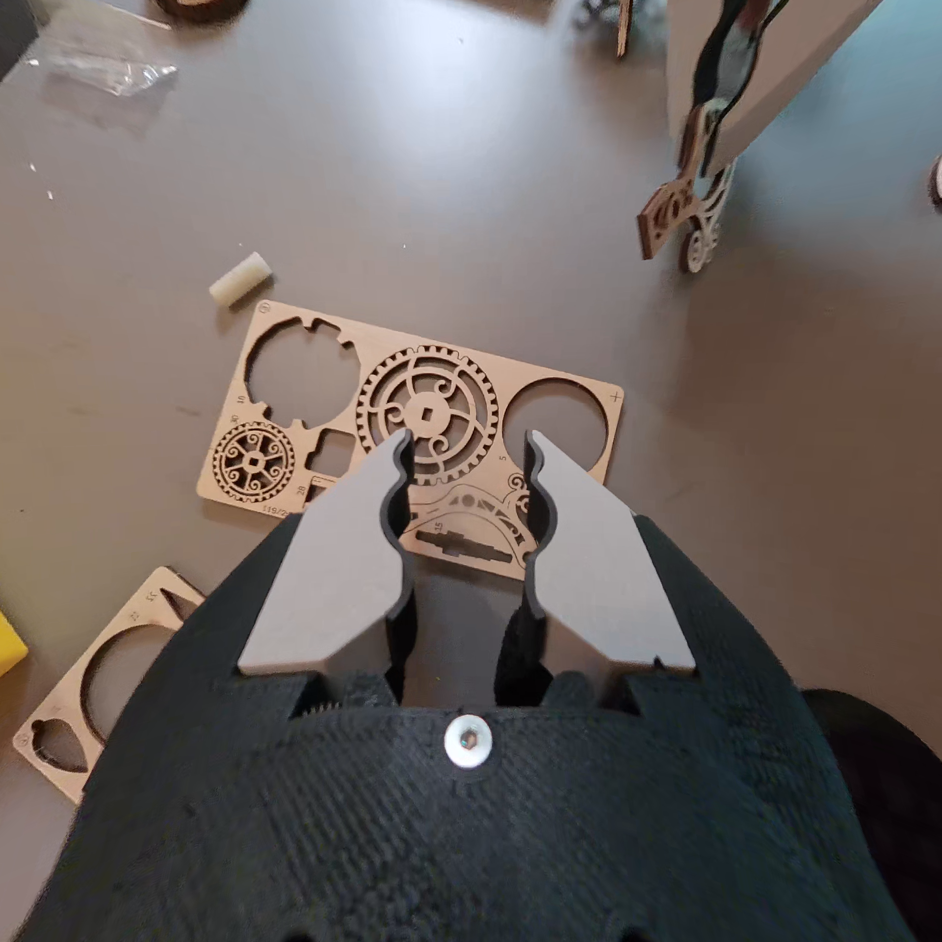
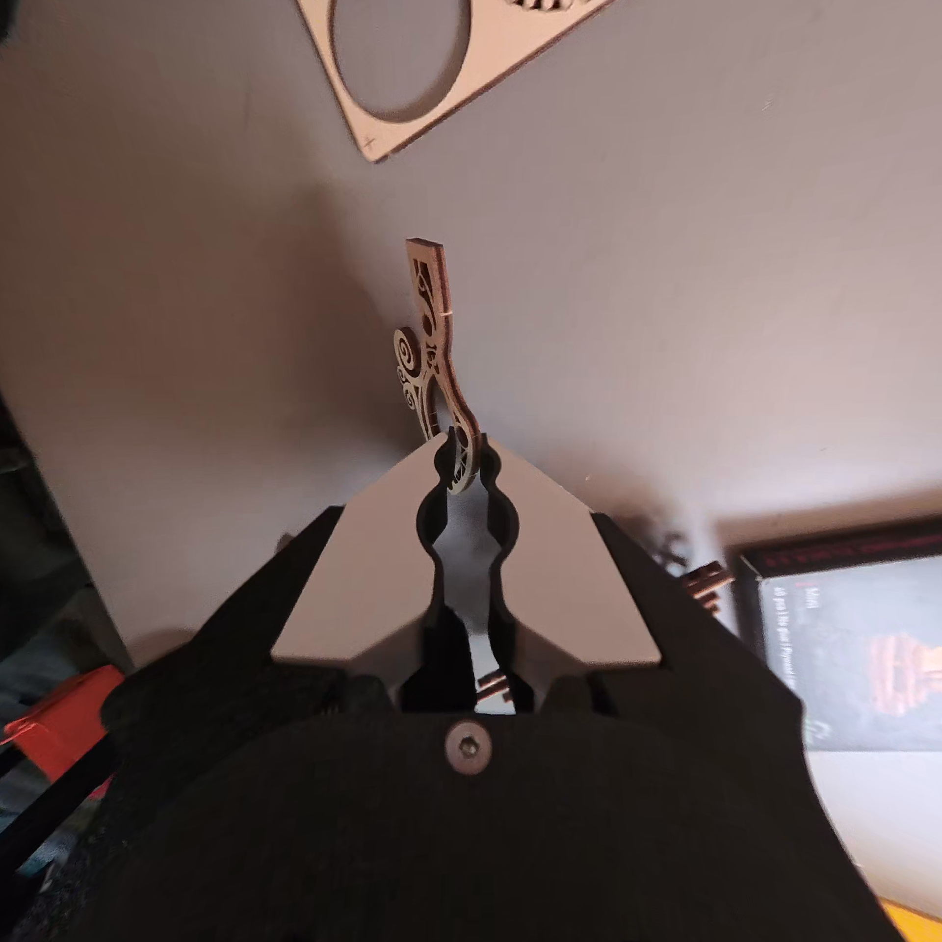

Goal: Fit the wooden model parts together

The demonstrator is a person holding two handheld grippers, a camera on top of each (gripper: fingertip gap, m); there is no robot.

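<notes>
A laser-cut wooden sheet (image 1: 555, 377) lies flat on the grey table, with a large gear (image 1: 427, 414) and a small gear (image 1: 253, 461) still in it and several empty cut-outs. My left gripper (image 1: 466, 441) is open and empty, hovering above the sheet's near edge. My right gripper (image 2: 465, 442) is shut on an ornate curved wooden part (image 2: 433, 351), held above the table. That part (image 1: 678, 214) and the right gripper's fingers (image 1: 754, 92) also show at the upper right of the left wrist view. A corner of the sheet (image 2: 326, 66) shows at the top of the right wrist view.
A small cream cylinder (image 1: 239, 279) lies by the sheet's far left corner. A second wooden sheet (image 1: 61, 724) lies at the near left beside a yellow object (image 1: 7, 647). A clear plastic bag (image 1: 102, 71) lies far left. A dark box (image 2: 846, 647) sits at right, an orange object (image 2: 61, 713) at left. My right fingertips sit around 15 centimeters from my left ones. The small gear (image 1: 253, 461) is closer to my left gripper, around 7 centimeters from its tips; the right tips are 20 centimeters off.
</notes>
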